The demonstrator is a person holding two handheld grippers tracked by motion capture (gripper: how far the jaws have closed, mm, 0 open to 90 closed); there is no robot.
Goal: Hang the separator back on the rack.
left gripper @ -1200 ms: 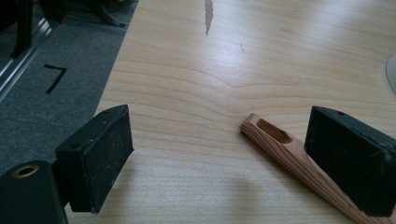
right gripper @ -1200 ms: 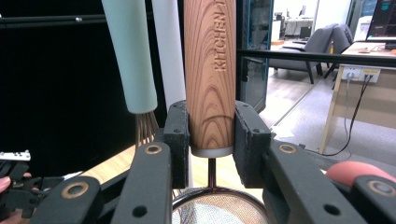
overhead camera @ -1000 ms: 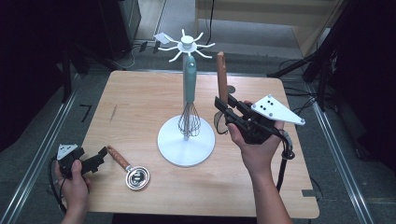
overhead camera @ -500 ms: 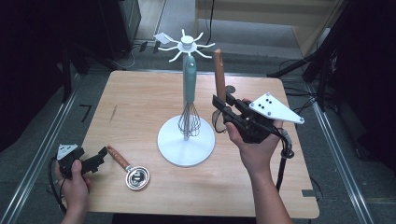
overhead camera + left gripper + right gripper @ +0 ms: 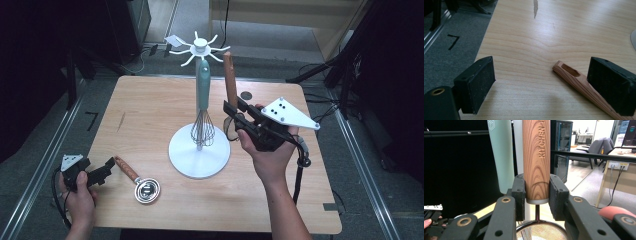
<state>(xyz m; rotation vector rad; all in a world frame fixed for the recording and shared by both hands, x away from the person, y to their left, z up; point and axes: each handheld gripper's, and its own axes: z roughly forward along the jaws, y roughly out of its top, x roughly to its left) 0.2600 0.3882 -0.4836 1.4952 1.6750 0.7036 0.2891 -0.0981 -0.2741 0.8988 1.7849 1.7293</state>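
Note:
A white utensil stand (image 5: 199, 155) with hooks at its top (image 5: 200, 47) rises mid-table. From it hangs a whisk with a teal handle (image 5: 202, 90). Just right of the stand, my right gripper (image 5: 231, 111) is shut on an upright wooden handle (image 5: 229, 75). In the right gripper view the pads clamp the lower end of that handle (image 5: 536, 157), a wire-mesh strainer bowl (image 5: 540, 232) sits below, and the teal handle (image 5: 501, 152) is close behind. My left gripper (image 5: 107, 167) rests open at the front left. The tip of a small metal scoop's wooden handle (image 5: 576, 80) lies by its right pad (image 5: 610, 82).
The scoop's metal bowl (image 5: 146, 189) lies near the table's front edge. The light wooden table (image 5: 150, 110) has bare room at its left and back. A dark coin-like disc (image 5: 245, 95) lies behind the right hand. Metal rails and dark floor flank the table.
My right hand has carried the upright wooden handle a little to the left, closer to the stand. The left gripper and the scoop have kept still.

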